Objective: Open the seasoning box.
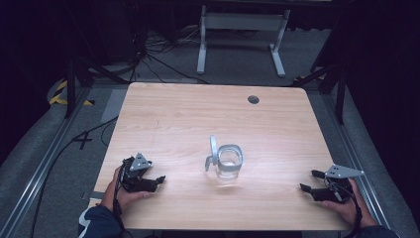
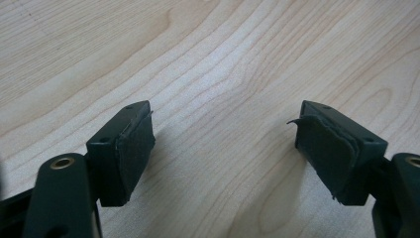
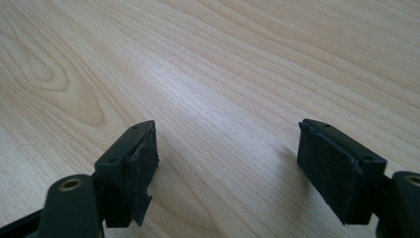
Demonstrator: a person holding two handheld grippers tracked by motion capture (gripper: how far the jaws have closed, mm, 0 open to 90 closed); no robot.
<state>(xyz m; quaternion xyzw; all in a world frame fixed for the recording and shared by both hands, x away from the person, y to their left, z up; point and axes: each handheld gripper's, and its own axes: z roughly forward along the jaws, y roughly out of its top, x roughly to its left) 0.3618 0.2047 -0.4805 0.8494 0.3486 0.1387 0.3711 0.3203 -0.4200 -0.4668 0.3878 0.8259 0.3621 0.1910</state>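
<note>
- A clear glass mug (image 1: pixel 230 161) with a metal handle (image 1: pixel 212 153) is seen just below the middle of the high view, upright on the wooden table (image 1: pixel 188 114), its handle to the frame's left.
- The left gripper (image 1: pixel 157 180) is held in the lower left of that view, close to the table's near edge, with its jaws pointed toward frame right; bare wood is left between it and the mug.
- In the left gripper view the jaws are spread wide, nothing is held between the pads (image 2: pixel 133 148), and only wood grain is seen in the gap.
- The right gripper (image 1: pixel 309 181) is held in the lower right, near the table's right edge and near corner, with its jaws pointed toward frame left.
- In the right gripper view its jaws are likewise wide apart and empty; a frayed pad (image 3: pixel 141 171) is seen on the frame-left jaw.
- The upper half of the table is bare apart from a dark round grommet (image 1: pixel 253 99) near the far edge.
- A white metal frame (image 1: pixel 242 34) stands on the floor beyond the table.
</note>
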